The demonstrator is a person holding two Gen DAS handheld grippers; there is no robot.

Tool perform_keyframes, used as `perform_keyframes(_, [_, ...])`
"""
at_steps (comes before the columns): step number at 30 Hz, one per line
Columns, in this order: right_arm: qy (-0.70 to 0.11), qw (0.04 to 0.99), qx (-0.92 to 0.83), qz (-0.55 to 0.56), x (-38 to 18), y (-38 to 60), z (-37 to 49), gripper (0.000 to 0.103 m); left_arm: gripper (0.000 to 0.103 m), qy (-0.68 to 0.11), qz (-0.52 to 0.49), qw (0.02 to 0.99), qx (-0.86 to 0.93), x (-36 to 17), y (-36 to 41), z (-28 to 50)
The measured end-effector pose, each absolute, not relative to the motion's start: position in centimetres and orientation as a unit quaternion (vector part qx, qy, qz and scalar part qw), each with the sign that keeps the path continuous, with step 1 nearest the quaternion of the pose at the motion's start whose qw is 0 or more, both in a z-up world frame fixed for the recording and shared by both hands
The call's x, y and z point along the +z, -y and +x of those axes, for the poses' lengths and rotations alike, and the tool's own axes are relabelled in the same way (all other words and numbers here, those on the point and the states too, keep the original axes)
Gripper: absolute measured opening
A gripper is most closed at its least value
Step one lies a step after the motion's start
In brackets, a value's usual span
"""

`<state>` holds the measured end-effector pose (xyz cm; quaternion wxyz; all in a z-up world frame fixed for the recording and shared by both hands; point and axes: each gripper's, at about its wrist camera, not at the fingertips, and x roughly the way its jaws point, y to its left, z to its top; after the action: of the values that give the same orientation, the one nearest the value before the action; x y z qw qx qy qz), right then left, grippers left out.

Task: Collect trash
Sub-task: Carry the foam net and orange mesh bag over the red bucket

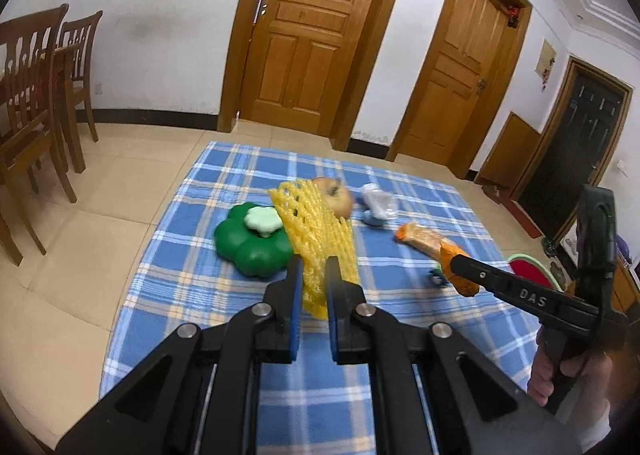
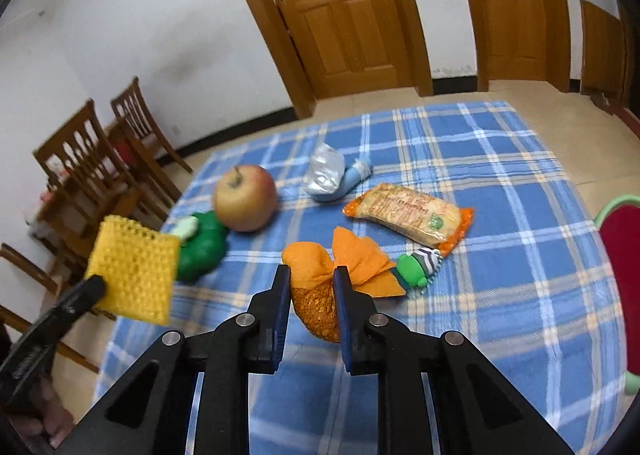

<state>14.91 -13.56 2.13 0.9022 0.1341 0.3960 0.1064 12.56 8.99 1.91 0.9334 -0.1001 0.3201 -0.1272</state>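
Right, both claws are loaded.
left claw [image 1: 314, 267]: pressed together on the yellow foam net [image 1: 316, 231]; the net sticks up past the fingertips, lifted clear of the cloth; right wrist view shows it as a flat yellow mesh sheet at the claw tip.
right claw [image 2: 312, 275]: pinching the orange mesh bag [image 2: 316, 307]; pads press on both sides, the bag's orange top flares out beyond the tips. Left wrist view shows it hanging from the claw tip, off the cloth.
surface: covered by a blue plaid cloth [image 2: 500, 175].
apple [image 2: 245, 203]: sits on the cloth, far left, stem up, just beside the green clover-shaped toy [image 2: 202, 251].
green toy detail: pale green knob on top, seen from the left wrist.
silver wrapper [image 2: 325, 173]: crumpled, mid cloth, touching a light blue object [image 2: 354, 179] on its right.
noodle packet [image 2: 412, 215]: orange ends, clear middle, lying flat right of centre.
small green-capped item [image 2: 416, 269]: striped body, just in front of the packet's near end.
red plate with green rim [image 2: 624, 275]: at the right edge of the cloth, partly cut off.
hand [image 1: 556, 371]: grips the right claw's handle, lower right of the left wrist view.
room: wooden chairs [image 1: 36, 103] at left, wooden doors [image 1: 316, 31] behind, tiled floor.
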Motion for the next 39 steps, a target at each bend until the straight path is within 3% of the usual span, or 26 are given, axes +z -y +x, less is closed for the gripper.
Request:
perform_keyframes(18, [-0.295, 0.934, 0.045, 0.196, 9.8, 24.6, 3.0, 0.021, 0.009, -0.321, -0.081, 0.915, -0.23, 5.3, 3.1, 8.5])
perform_keyframes(39, [-0.295, 0.903, -0.092, 0.3, 3.9, 40.6, -2.1, 0.021, 0.009, -0.369, -0.012, 0.867, -0.334, 2.9, 21.1, 10.1])
